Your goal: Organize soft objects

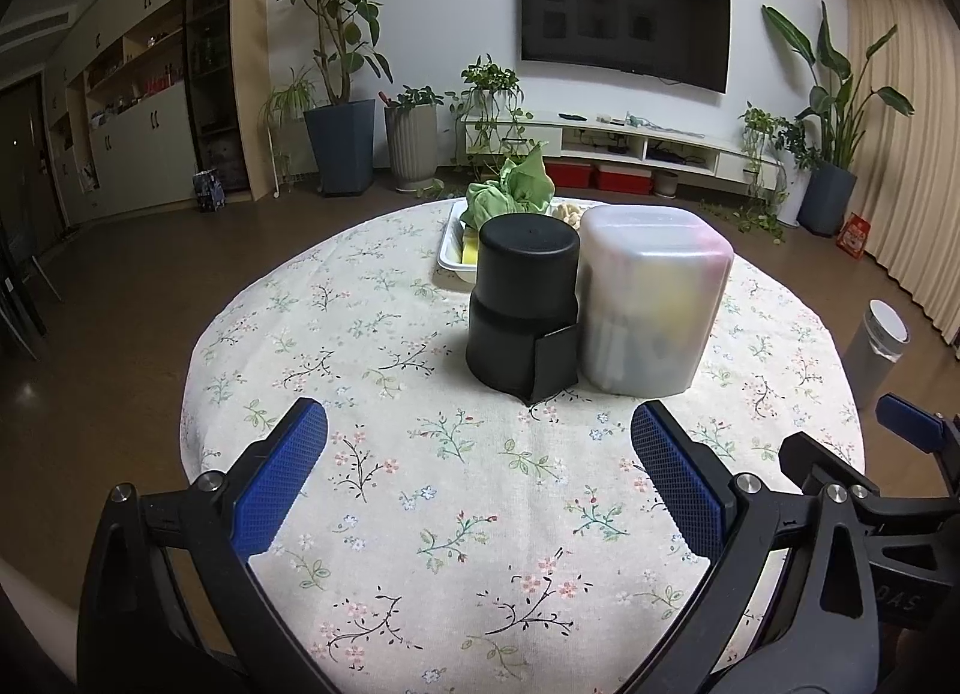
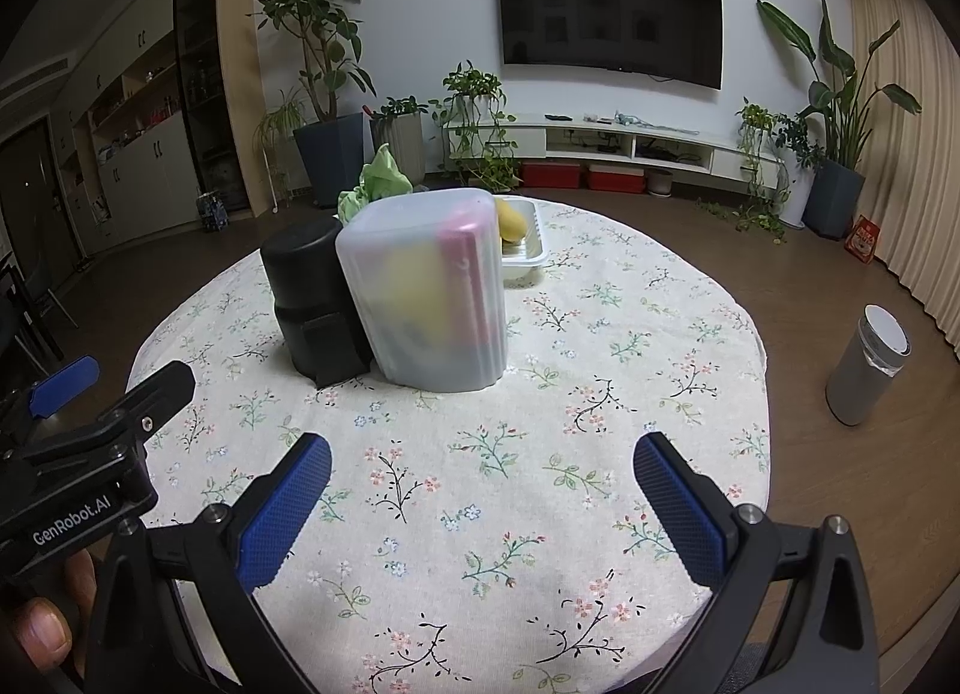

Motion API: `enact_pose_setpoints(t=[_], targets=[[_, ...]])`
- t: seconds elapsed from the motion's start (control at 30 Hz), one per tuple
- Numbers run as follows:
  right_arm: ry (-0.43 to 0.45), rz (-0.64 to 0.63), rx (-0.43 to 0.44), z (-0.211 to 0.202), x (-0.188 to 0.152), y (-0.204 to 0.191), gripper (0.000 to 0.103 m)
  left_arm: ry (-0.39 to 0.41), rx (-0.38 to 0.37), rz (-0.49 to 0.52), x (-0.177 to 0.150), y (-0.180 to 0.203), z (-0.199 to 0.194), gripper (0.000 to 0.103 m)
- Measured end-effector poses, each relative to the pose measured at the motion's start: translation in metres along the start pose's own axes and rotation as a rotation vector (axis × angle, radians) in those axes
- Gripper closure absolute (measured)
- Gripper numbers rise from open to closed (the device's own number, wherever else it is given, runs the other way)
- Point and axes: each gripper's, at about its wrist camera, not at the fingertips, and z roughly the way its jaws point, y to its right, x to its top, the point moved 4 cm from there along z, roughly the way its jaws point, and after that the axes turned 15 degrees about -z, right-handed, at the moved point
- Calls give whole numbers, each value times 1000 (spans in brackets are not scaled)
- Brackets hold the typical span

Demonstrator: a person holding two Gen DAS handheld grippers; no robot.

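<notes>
Both my left tongs (image 1: 480, 472) and right tongs (image 2: 483, 502) spread, empty, low over the counter (image 1: 420, 514). Green cloth (image 1: 513, 190) lies far ahead in the white tray (image 1: 450, 256), behind the black canister (image 1: 525, 304) and frosted bin (image 1: 651, 298). Left tongs line up nearer.

Canister (image 1: 523, 298) touches box (image 1: 651, 298) on its right, tray (image 1: 451, 256) behind

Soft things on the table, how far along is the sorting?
Nothing looks done yet. The green cloth lies bunched in the white tray behind the black container and frosted bin. The left gripper and right gripper are open and empty. Everything is left.
</notes>
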Motion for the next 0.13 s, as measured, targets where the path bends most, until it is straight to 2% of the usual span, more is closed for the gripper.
enact_pose_setpoints(t=[0.13], targets=[[0,1,0,-1,0,1,0,-10,-13,5,-1,2,1,0]])
